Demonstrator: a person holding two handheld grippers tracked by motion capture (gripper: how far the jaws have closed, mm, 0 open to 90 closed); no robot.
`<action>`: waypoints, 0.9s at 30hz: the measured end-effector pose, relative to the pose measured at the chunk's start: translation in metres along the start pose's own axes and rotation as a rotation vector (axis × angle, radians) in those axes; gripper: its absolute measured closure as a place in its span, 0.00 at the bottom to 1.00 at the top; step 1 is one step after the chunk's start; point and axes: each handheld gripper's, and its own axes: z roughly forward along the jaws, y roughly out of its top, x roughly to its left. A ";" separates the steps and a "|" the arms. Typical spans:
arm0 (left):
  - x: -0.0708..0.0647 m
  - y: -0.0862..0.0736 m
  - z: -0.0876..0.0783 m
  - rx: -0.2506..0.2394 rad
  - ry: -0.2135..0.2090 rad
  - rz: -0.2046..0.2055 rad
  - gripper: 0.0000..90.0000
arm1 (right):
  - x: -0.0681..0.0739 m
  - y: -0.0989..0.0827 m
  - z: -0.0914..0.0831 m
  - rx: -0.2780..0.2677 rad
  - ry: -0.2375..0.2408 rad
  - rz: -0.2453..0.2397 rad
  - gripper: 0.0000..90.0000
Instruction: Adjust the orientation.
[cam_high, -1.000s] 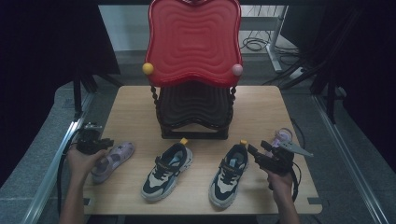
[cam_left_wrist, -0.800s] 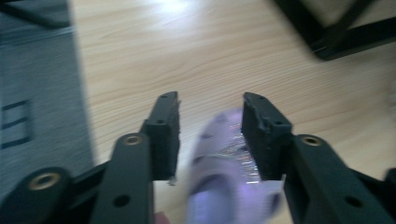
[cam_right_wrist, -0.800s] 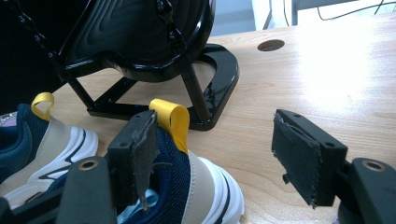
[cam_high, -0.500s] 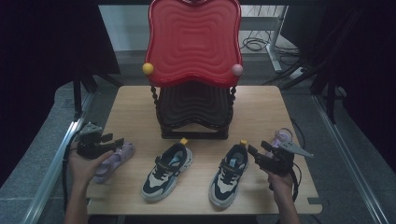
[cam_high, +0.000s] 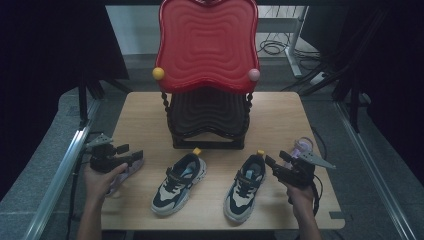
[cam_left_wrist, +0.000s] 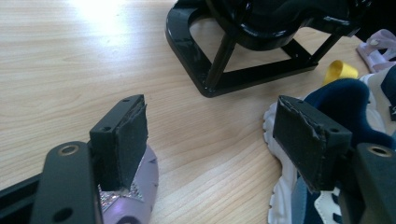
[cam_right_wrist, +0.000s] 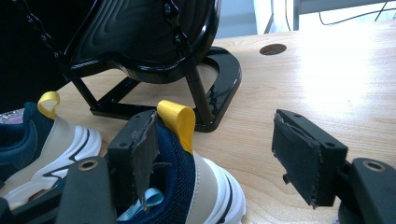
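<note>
Left tongs (cam_high: 134, 156) have just opened, apparently releasing the lilac shoe (cam_high: 121, 175) at the bench (cam_high: 145, 107) left edge, placement likely done; right tongs (cam_high: 274, 163) open beside the right sneaker (cam_high: 244, 187).

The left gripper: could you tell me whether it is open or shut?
Open. The left gripper has just been opening; its pads stand wide apart, the purple shoe beneath one, ungripped.

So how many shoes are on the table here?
4: two navy-and-beige sneakers, left one and right one, at the table's front; a lilac shoe beside the left gripper; another lilac shoe beyond the right gripper, partly hidden.
</note>
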 end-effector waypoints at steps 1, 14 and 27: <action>0.001 -0.001 0.001 0.011 0.003 -0.001 0.32 | 0.000 0.000 0.001 0.003 0.000 -0.001 0.36; -0.014 -0.007 0.005 0.074 0.093 0.090 0.34 | 0.001 -0.001 0.005 0.044 0.000 -0.049 0.35; -0.019 -0.013 0.007 0.092 0.082 0.088 0.29 | -0.014 0.015 -0.015 0.128 -0.063 -0.156 0.48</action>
